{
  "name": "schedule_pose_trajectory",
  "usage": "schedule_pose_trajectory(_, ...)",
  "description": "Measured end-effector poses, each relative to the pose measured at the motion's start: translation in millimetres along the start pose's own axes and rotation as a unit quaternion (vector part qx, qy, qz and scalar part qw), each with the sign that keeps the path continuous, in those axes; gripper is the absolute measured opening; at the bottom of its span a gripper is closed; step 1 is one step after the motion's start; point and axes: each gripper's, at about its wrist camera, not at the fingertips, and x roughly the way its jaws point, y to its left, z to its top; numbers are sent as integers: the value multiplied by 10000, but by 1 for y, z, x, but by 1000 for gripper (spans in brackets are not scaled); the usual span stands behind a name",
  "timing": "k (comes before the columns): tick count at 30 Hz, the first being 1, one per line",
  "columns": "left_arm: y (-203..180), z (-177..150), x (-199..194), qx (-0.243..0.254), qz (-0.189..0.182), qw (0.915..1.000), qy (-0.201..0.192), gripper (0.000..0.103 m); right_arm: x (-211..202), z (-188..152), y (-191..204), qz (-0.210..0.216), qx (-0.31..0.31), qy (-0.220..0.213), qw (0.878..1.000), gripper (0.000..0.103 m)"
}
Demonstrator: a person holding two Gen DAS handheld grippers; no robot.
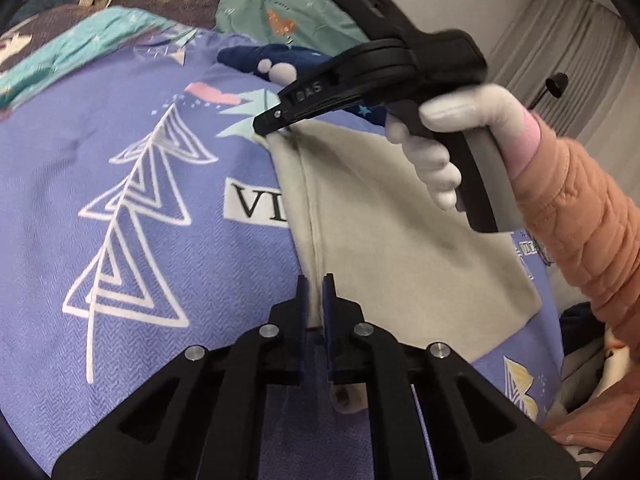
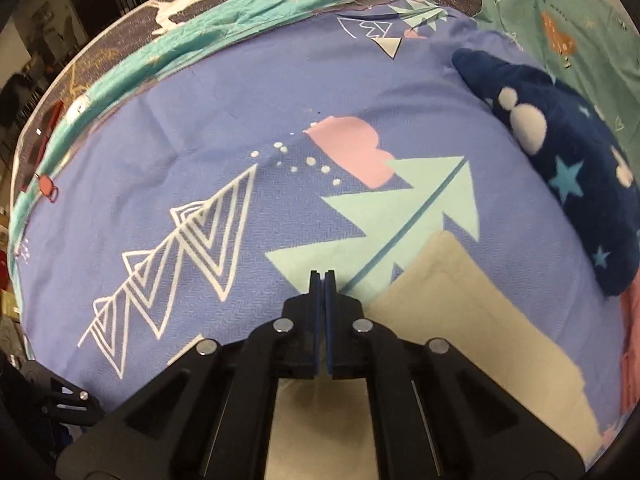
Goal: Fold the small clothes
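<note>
Beige garment (image 1: 400, 248): flat on bed's purple sheet (image 1: 160, 240). Left hand-held gripper (image 1: 316, 280) clamped on its near edge; right hand-held gripper (image 1: 266, 126) clamped on far corner.

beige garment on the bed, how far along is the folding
Early stage. The beige garment lies flat on the purple bedspread, with no fold visible yet. In hand: the right gripper pinches its far corner, and the left gripper is nearly shut over its near edge. Left: the folds, then the navy star-print garment.
</note>
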Motion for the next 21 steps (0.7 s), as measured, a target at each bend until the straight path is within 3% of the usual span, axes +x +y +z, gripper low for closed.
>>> schedule_pose_trajectory(4,8,-4,-8,-111,164,9998,-7,11,-30,-4,-10,-67,379,-537,9978,12)
schedule_pose_trajectory(5,12,-6,-11,-193,172,9997,-8,11,-46,-8,-12,-57,395,-718,9966,19)
schedule_pose_trajectory(8,29,-4,-16,-496,78,9987,-114,11,-71,-29,-10,-300,115,-983,9946,23)
schedule_pose_trajectory(11,35,-3,-18,-607,-239,9977,-183,13,-66,-47,-19,-257,202,-771,9965,23)
schedule_pose_trajectory(14,34,-2,-5,-659,-663,9956,-8,22,-26,-70,-29,-72,606,-220,9979,23)
schedule_pose_trajectory(16,31,-4,0,-657,-557,9962,109,22,-21,-79,-24,-204,512,-582,9968,23)
schedule_pose_trajectory(18,31,-4,-3,-665,-514,9964,93,23,-27,-80,-18,-354,429,-664,9962,23)
schedule_pose_trajectory(21,32,-9,-8,-724,-474,9962,53,22,-50,-87,-19,-118,707,-850,9938,22)
